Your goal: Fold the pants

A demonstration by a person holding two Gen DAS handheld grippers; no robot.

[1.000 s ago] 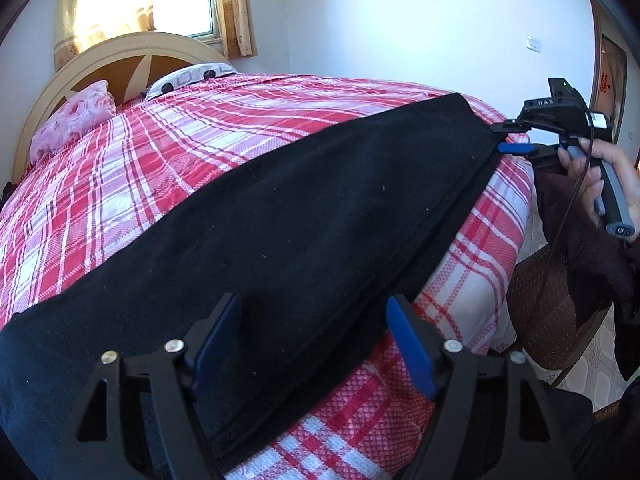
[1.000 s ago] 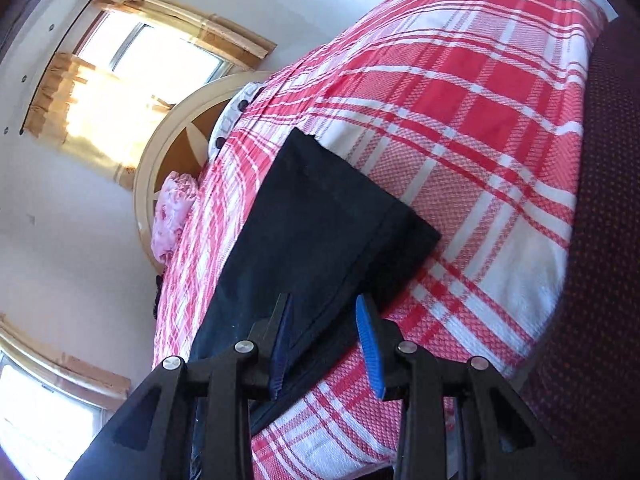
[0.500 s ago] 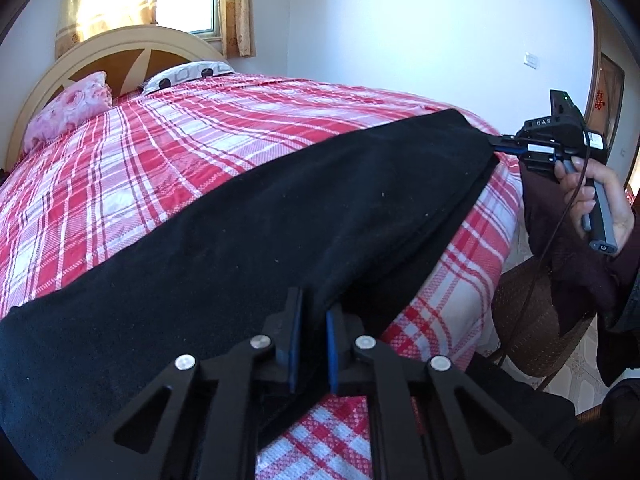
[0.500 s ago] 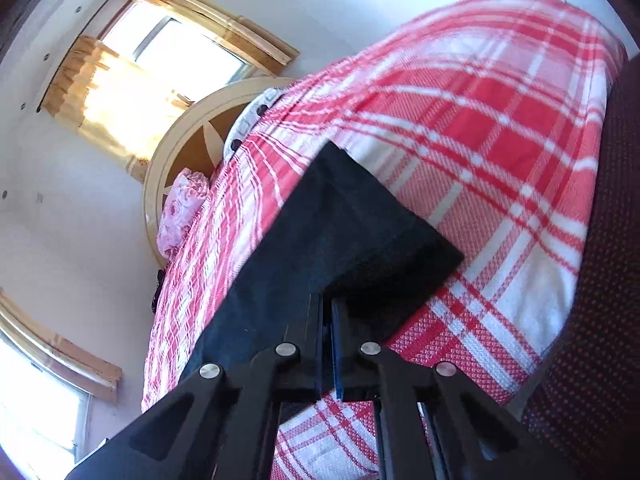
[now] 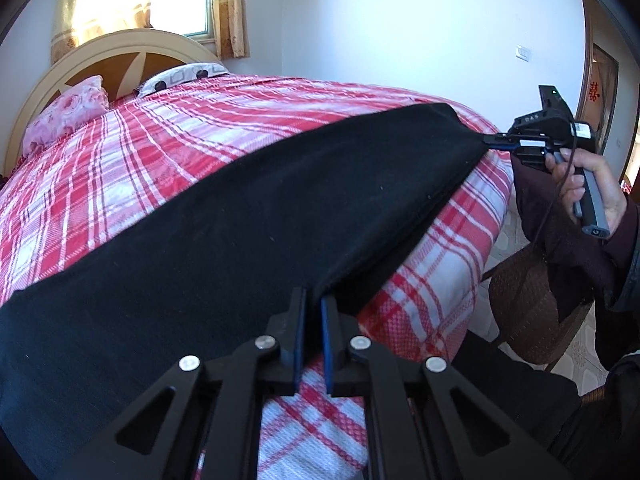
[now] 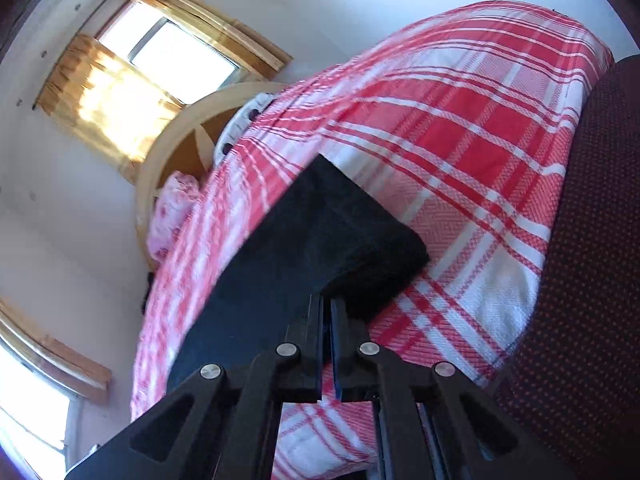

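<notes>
Soft, limp black pants along bed edge: L gripper & R gripper fingers clamped on near hem, likely to sag w/o both holds.

Left tool: matte black linkage frame with triangular cut-outs, four round silver screw heads set across the arms, and two flat black fingers faced with blue pads.

Right tool: same build from its own camera, black frame, four silver screw heads, blue-edged pads. Seen from the left wrist view, the right tool has a black body marked with pale lettering, a small green light on top, a grey handle and a thin black cable hanging from it.

Right hand: cuffed by a dark maroon sleeve; the dark maroon garment carries a pattern of small red dots.
</notes>
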